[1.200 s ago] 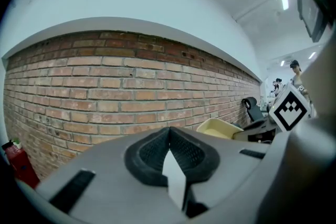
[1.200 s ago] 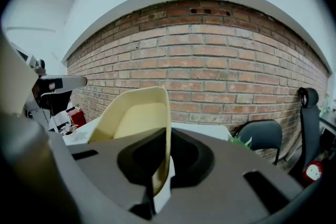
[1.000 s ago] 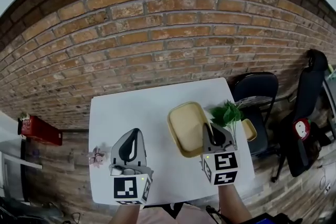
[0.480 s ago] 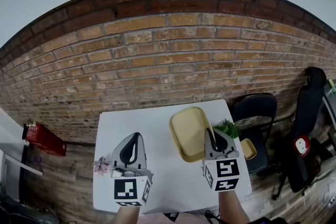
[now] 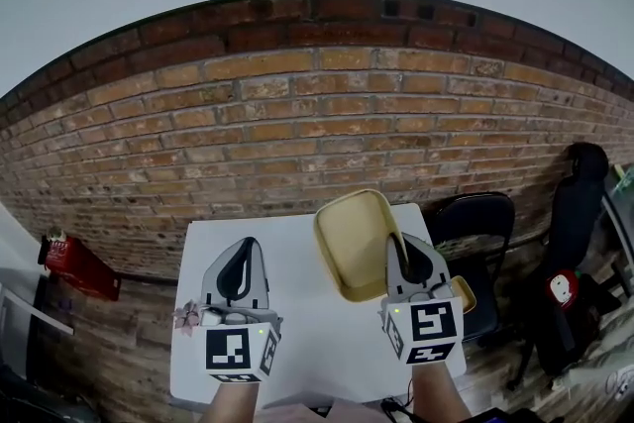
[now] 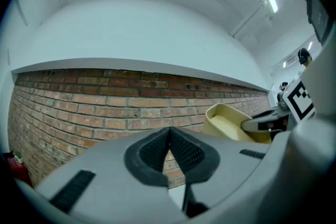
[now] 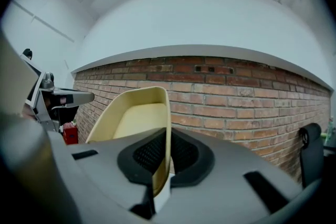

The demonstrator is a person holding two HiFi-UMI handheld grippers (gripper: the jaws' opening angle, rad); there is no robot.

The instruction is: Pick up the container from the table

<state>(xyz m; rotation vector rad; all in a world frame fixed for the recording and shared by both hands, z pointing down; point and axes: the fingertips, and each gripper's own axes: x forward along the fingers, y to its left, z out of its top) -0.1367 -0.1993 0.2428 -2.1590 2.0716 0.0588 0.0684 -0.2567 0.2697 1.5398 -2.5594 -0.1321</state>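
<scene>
Above one white table (image 5: 307, 332), right tongs (image 7: 167, 153) pinch one yellow container (image 5: 352, 238); left tongs (image 6: 169, 136) are pressed together.

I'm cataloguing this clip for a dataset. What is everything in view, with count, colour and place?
container: one, pale yellow, held tilted above the table by its rim
table: one, white, below both grippers
pink object: one, small, at the table's left edge
small item: one, yellow, just right of the right gripper
brick wall: one, red-brown, behind the table
chair: one, black, right of the table
red object: one, on the floor at far left
left gripper: one, grey, shut and empty, over the table's left side
right gripper: one, grey, shut on the container's rim
</scene>
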